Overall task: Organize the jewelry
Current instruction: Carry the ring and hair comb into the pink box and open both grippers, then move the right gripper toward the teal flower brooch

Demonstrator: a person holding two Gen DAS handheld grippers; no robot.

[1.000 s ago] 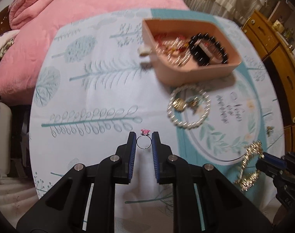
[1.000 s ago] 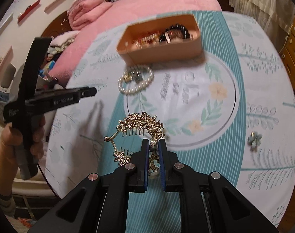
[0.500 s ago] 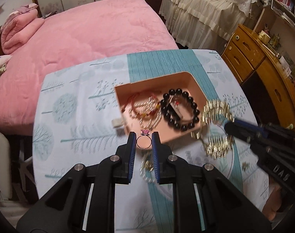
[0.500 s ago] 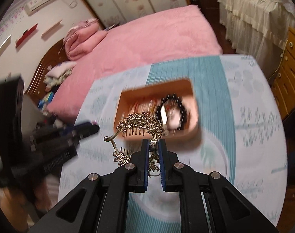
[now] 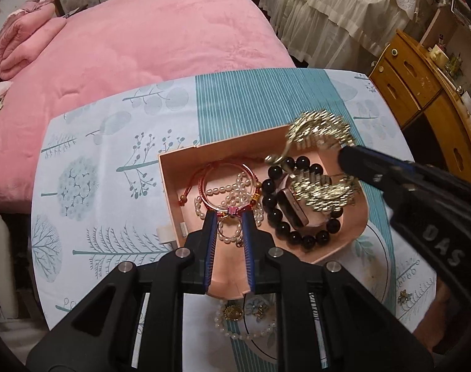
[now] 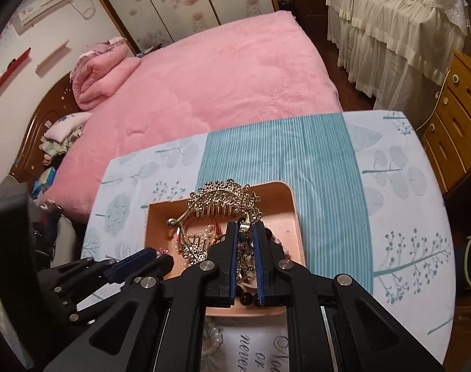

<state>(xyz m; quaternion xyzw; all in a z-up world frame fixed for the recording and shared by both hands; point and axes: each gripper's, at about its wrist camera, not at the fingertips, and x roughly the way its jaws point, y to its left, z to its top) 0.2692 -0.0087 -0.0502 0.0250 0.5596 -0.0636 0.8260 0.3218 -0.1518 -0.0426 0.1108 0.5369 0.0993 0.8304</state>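
Observation:
A pink open box (image 5: 173, 204) (image 6: 292, 210) sits on the patterned tablecloth, holding a black bead bracelet (image 5: 274, 214), pearls and a red bangle (image 5: 204, 183). My left gripper (image 5: 230, 217) is shut on a thin silver ring (image 5: 229, 228) with a small pink stone, held over the box's near part. My right gripper (image 6: 245, 226) (image 5: 347, 155) is shut on a gold hair comb ornament (image 6: 223, 200) (image 5: 320, 187), which hangs above the box's right side. A pearl bracelet (image 5: 235, 330) with gold charms lies on the cloth just in front of the box.
The table (image 6: 390, 186) carries a teal and white cloth. A small flower earring (image 5: 404, 296) lies at the right on the cloth. A pink bed (image 6: 204, 86) stands beyond the table, a wooden dresser (image 5: 421, 93) at the right.
Both grippers have travelled forward over the table to above the pink box, the left carrying the ring, the right the gold comb. The pearl bracelet now lies behind the left fingertips.

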